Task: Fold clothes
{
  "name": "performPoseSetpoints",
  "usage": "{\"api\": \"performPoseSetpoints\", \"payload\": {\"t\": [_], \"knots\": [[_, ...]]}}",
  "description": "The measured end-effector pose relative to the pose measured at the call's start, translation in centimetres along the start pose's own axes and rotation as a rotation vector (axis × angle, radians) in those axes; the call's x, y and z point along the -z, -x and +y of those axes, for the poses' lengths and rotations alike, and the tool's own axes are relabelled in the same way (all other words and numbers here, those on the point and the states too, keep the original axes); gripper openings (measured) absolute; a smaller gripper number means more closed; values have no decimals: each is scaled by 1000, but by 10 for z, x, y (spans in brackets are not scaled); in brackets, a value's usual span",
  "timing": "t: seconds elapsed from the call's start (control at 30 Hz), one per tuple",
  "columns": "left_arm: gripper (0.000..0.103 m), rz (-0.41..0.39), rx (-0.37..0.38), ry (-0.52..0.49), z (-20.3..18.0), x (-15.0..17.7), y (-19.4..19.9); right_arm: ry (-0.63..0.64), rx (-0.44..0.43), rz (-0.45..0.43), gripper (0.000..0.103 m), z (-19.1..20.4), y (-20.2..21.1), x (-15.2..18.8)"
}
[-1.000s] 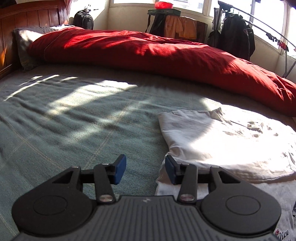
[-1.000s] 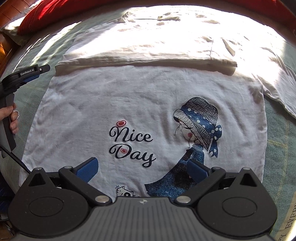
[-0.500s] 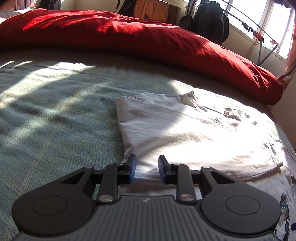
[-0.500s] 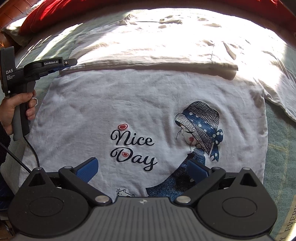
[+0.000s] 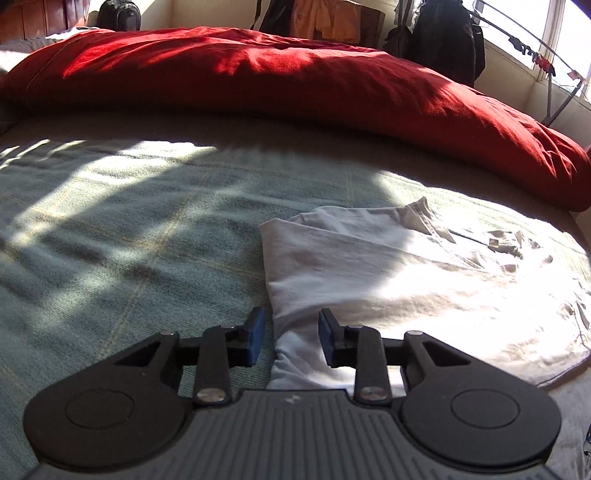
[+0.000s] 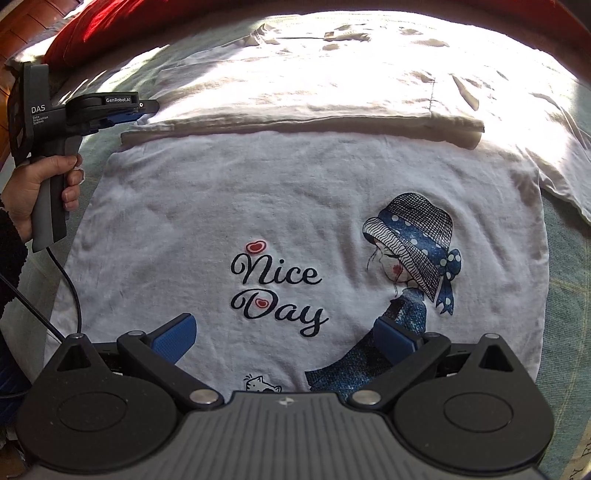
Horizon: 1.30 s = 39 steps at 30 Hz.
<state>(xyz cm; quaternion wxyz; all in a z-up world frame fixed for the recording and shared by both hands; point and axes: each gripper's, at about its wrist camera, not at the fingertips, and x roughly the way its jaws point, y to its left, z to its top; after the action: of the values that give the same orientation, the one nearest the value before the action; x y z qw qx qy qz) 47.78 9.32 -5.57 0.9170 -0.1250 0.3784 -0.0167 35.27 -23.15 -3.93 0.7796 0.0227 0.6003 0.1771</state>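
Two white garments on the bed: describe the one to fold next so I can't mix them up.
On the green bedspread, nearest the right tool, a white T-shirt lies spread flat. Unlike the plain folded garment beyond it, it bears "Nice Day" lettering and a girl in a blue hat.

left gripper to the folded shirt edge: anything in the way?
Nothing visible. The left gripper is open, its fingers on either side of the white t-shirt's folded corner; only bare green bedspread lies beside it.

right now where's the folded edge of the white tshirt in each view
Left wrist: the folded edge of the white t-shirt runs from between the left gripper fingers to the lower right.
Right wrist: the folded edge crosses the upper middle above the "Nice Day" print.
Shared landmark: the red duvet behind the shirt.
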Motion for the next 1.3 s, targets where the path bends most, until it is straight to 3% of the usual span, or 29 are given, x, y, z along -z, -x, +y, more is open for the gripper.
{"api": "performPoseSetpoints", "payload": {"t": [0.27, 0.57, 0.77, 0.87, 0.93, 1.0, 1.1, 1.23, 1.3], "knots": [[40, 21, -18, 23, 7, -20, -35, -48, 8, 1, 103, -8, -7, 2], [40, 49, -24, 44, 16, -46, -85, -70, 9, 4, 103, -12, -6, 5], [41, 11, 31, -21, -6, -40, -40, -95, 5, -12, 103, -17, -3, 6], [43, 24, 61, -122, -25, -16, -19, -99, 4, -16, 103, -19, -3, 7], [43, 65, 41, -161, -29, 4, -14, -95, 4, -16, 103, -19, -4, 7], [43, 100, 6, -138, -22, 24, -11, -86, 6, -16, 103, -18, -5, 8], [43, 79, 8, -126, -16, 45, 7, -69, 8, -15, 103, -18, -5, 10], [44, 100, 10, -161, -26, 45, 21, -57, 12, -12, 103, -18, -7, 11], [45, 66, 25, -192, -32, 39, 23, -53, 19, -14, 103, -16, -6, 11]]}}
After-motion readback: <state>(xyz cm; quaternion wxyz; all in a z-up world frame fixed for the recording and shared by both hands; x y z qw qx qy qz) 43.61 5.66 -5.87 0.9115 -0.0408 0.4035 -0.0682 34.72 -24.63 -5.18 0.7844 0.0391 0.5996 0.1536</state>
